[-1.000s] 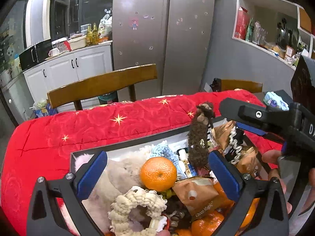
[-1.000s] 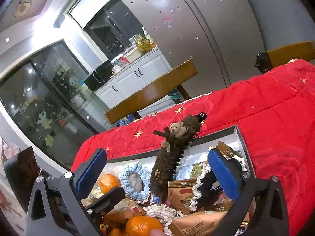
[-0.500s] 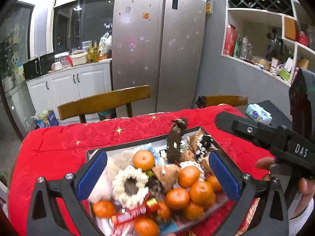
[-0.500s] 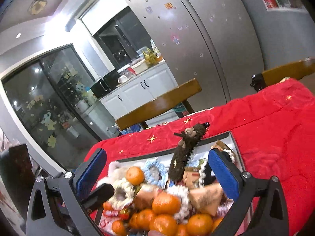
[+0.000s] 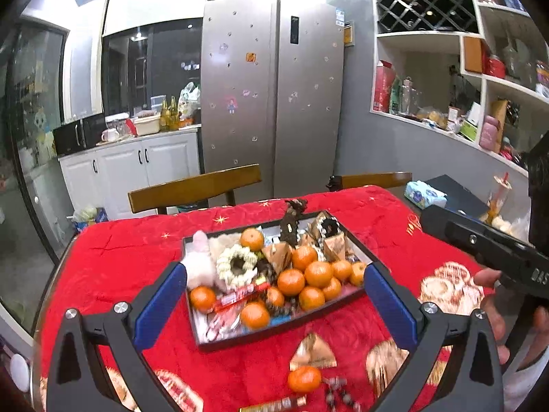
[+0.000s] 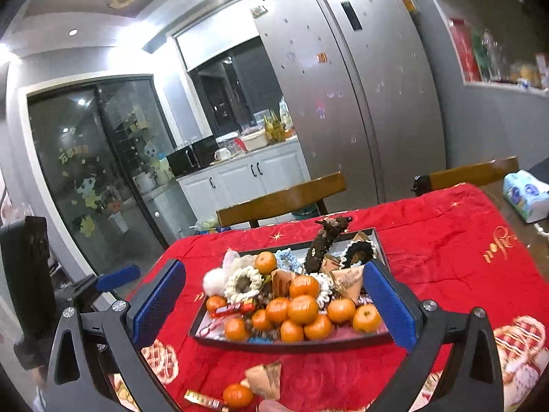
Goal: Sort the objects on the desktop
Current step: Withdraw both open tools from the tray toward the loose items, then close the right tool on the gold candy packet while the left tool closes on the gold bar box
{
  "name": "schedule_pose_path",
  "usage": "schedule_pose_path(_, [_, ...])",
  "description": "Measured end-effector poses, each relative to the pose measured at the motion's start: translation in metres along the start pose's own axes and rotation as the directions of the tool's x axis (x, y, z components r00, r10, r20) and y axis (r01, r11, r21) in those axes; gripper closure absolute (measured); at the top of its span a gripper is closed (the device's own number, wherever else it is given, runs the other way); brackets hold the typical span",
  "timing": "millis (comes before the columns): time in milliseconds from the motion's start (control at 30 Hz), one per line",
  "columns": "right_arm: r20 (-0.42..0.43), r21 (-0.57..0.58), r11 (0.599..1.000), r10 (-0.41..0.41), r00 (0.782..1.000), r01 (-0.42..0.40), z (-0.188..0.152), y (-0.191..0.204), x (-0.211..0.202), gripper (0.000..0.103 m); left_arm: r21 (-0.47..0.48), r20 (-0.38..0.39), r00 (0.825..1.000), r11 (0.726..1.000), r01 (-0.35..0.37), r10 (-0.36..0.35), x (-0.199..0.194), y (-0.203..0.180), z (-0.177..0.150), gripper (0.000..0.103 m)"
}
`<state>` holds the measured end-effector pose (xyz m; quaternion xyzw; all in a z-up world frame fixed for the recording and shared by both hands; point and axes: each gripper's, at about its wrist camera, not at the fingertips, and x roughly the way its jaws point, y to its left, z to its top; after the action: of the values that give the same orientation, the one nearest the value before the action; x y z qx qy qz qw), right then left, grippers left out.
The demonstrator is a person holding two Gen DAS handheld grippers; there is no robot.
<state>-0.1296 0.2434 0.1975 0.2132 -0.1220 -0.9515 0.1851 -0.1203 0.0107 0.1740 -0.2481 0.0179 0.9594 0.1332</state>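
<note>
Both the left gripper (image 5: pixel 274 295) and right gripper (image 6: pixel 274 295) are spread wide, holding nothing. The tray (image 5: pixel 236 338) sits mid-table, piled high. Oranges (image 5: pixel 318 274) are round and may roll: pinch across the middle. The near loose orange (image 5: pixel 304 379) looks easiest.

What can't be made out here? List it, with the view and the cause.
- Black rectangular tray, left wrist view: items under the piled orange tangerines are hidden.
- Gold-wrapped candy bar, left wrist view: cut off by the bottom edge.
- Triangular brown snack packet, right wrist view: print blurred.
</note>
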Motion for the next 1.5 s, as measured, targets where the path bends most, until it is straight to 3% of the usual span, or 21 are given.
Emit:
schedule_pose_path(300, [-0.007,-0.037,0.998,-0.051,0.999,0.051,-0.042,0.007,-0.021,0.0,0.04,0.02,0.999,0.999,-0.026,0.025,-0.026,-0.005,-0.06,0.0])
schedule_pose_path(767, [-0.141,-0.078,0.994,-0.086,0.986,0.075,-0.081,0.004,0.026,0.0,0.032,-0.182,0.982,0.999,-0.035,0.04,0.033,0.002,-0.102,0.0])
schedule_pose_path(1000, [-0.235,-0.061,0.997,-0.066,0.97,0.053,-0.093,-0.003,0.057,0.0,0.008,-0.272,0.962,0.999,-0.036,0.037,0.056,0.005,-0.119,0.0])
schedule_pose_path(1333, [-0.328,-0.157,0.988,-0.058,0.943,0.006,-0.105,0.003,0.084,0.0,0.016,-0.342,0.94,1.0,-0.013,0.018,0.079,-0.003,-0.137,0.0])
schedule_pose_path(1500, [-0.398,-0.137,0.99,-0.021,0.917,-0.037,-0.115,-0.003,0.101,0.018,-0.005,-0.394,0.919,1.0,-0.028,0.024,0.093,0.003,-0.147,0.0])
